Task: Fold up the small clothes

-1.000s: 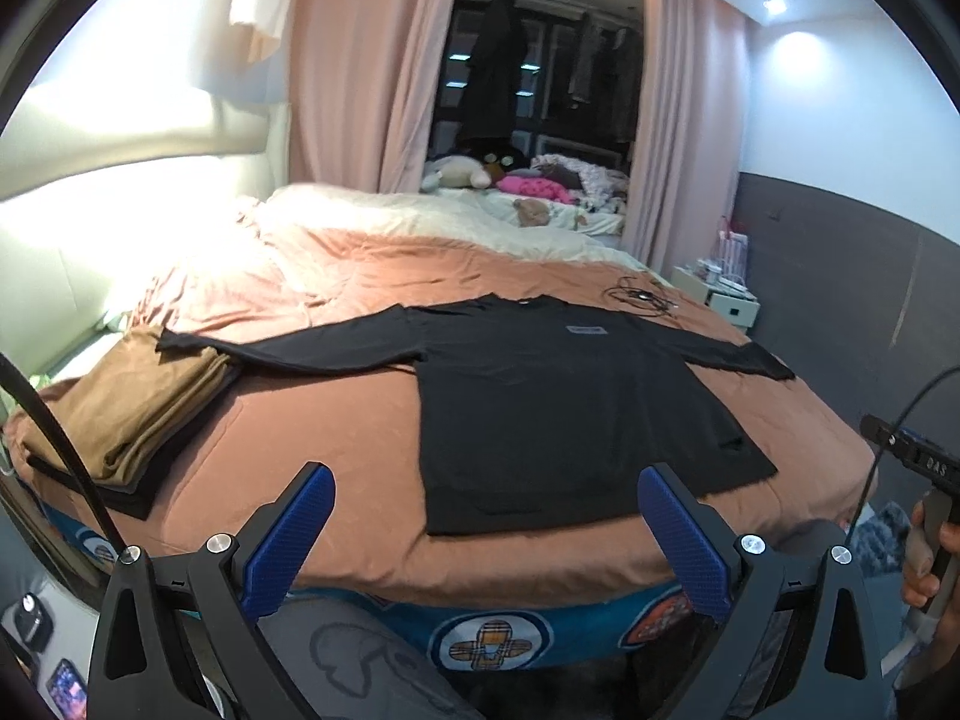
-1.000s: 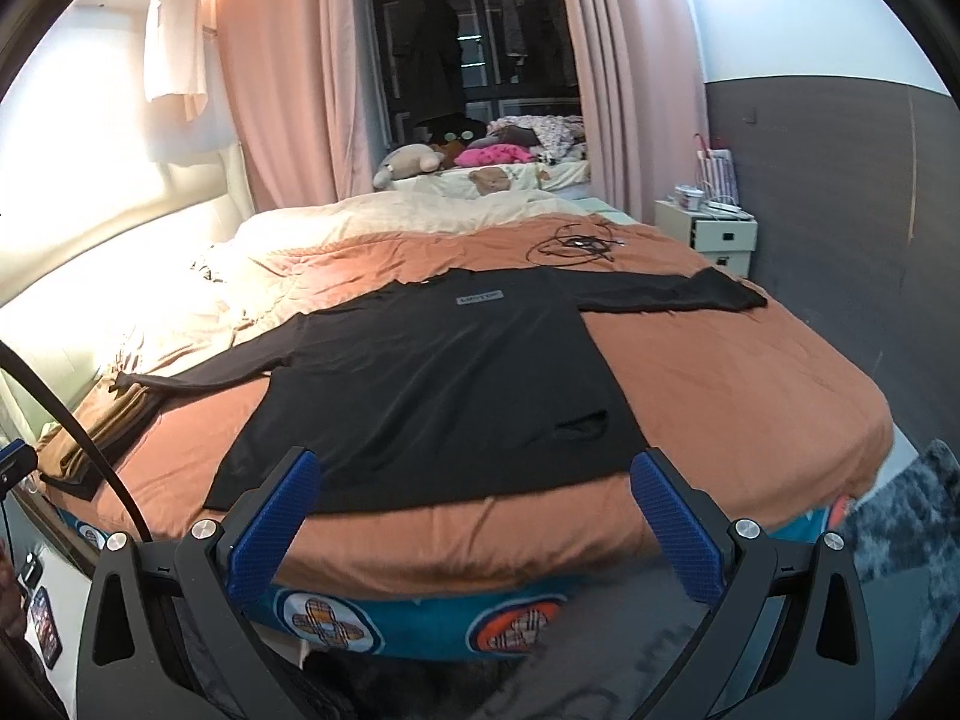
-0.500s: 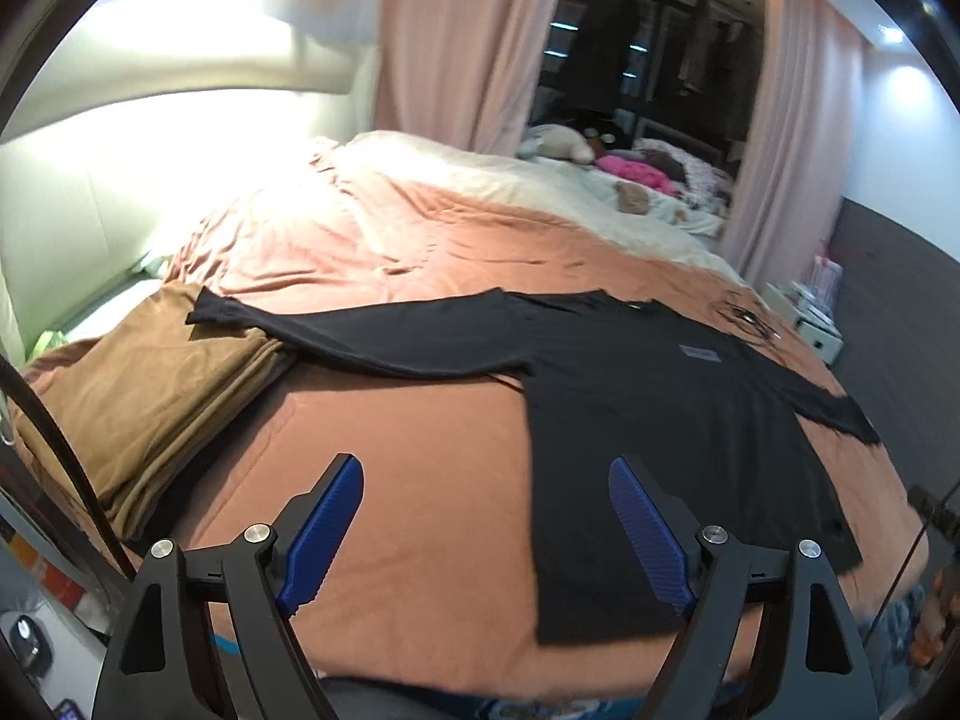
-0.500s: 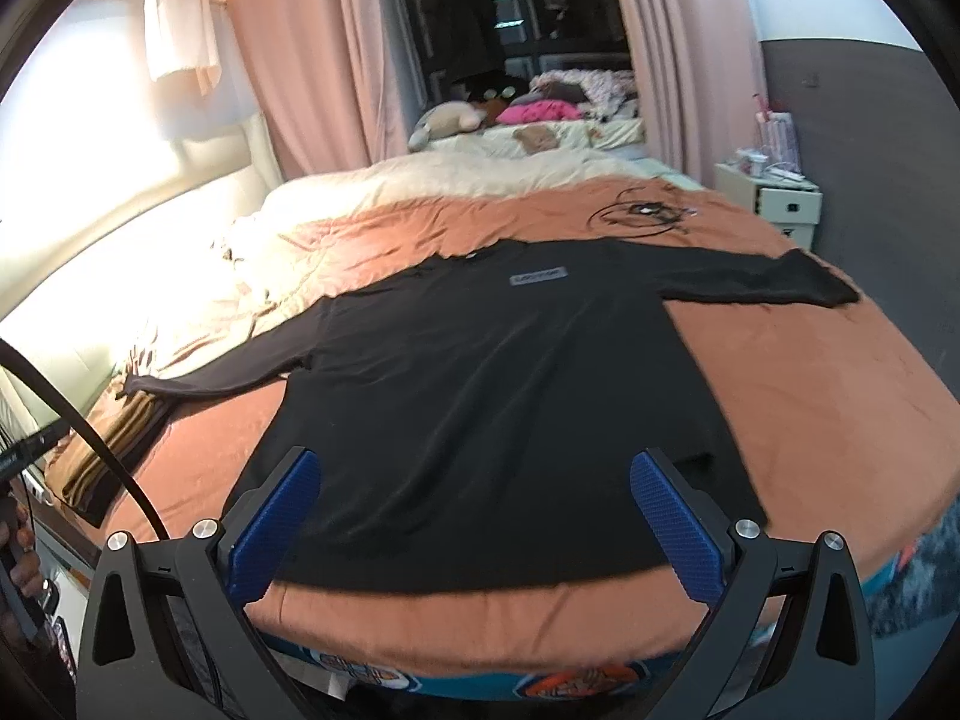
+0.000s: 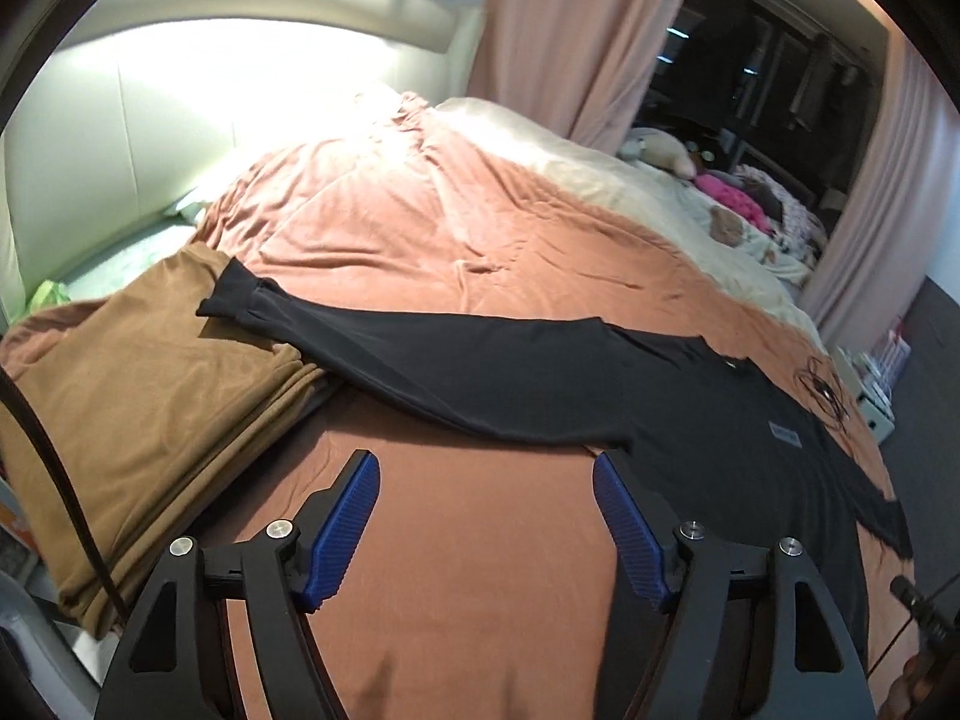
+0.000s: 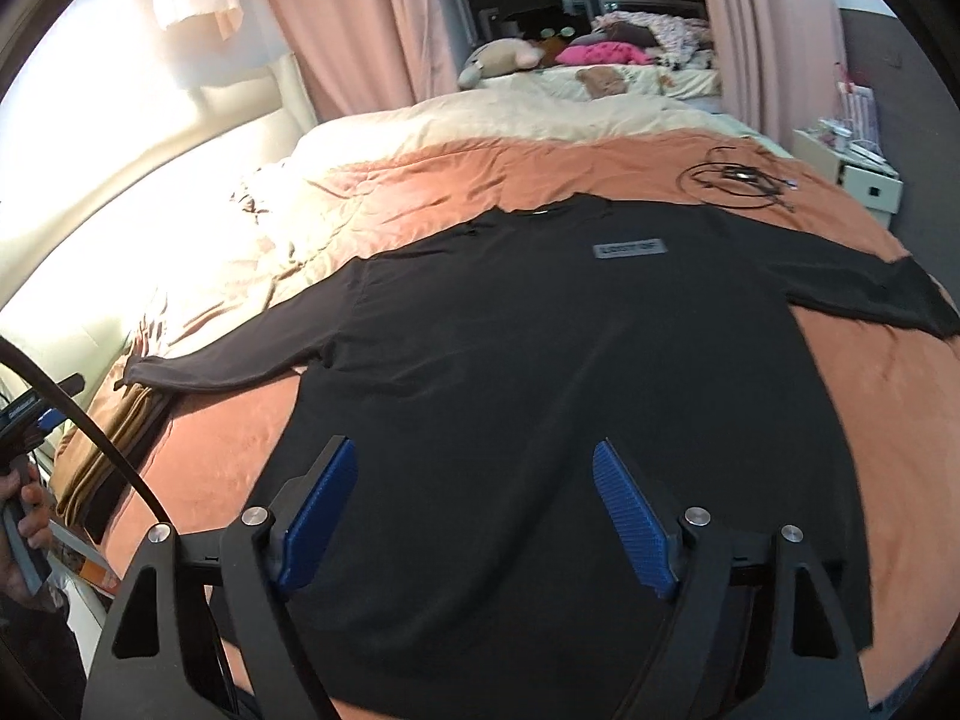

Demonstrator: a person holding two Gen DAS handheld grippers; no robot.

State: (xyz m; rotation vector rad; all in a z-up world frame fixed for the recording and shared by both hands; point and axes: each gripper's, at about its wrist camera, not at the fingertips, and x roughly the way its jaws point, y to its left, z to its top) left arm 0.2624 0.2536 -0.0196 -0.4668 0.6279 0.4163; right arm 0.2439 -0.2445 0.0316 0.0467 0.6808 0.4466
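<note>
Barely started tbh: black shirt lies flat and unfolded on the bed, sleeves out. Both grippers, left and right, have empty jaws apart but closing. Every fold's left.

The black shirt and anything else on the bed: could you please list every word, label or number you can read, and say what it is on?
Grey patch on the chest of the black long-sleeved shirt: holds dark capital letters, but too blurred to read with confidence.
Same patch in the left wrist view: too small to read.
Small white text on the other gripper at the frame's left edge: too blurred to read.
No other text is visible.
</note>
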